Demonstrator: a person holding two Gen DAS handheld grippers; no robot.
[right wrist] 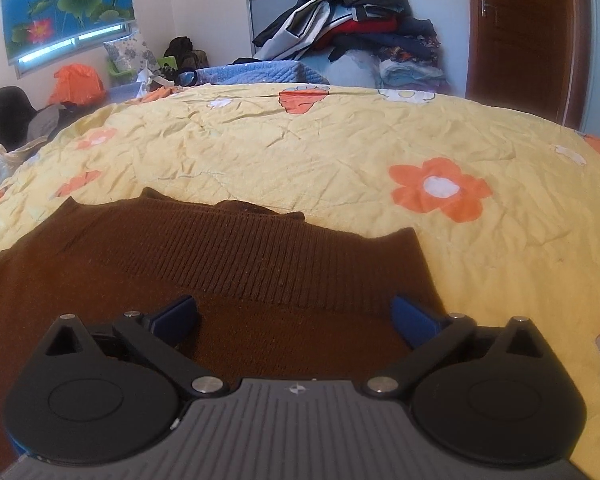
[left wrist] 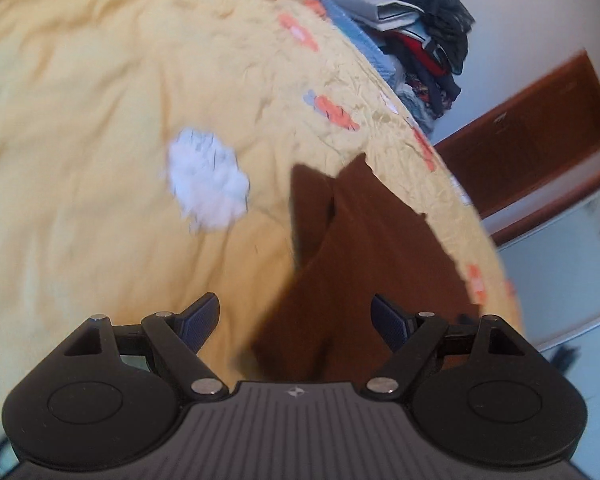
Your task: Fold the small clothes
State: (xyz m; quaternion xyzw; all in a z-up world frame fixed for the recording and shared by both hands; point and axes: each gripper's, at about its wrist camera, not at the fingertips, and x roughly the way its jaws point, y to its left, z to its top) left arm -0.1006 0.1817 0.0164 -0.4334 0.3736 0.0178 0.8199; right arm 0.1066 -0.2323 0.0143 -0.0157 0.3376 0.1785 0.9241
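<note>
Brown sweater (right wrist: 228,264) lay flat on the yellow flowered quilt (right wrist: 300,152), near edge of the bed, ribbed band across the top. Looked like one fold was in; the left wrist view showed a flap doubled over (left wrist: 340,240), but blur made it hard to confirm. Further folds probably remained. Left gripper (left wrist: 296,316) had fingers wide, nothing between them. Right gripper (right wrist: 294,316) was spread wide over the sweater, not pinching it. No readable writing or brand anywhere.
</note>
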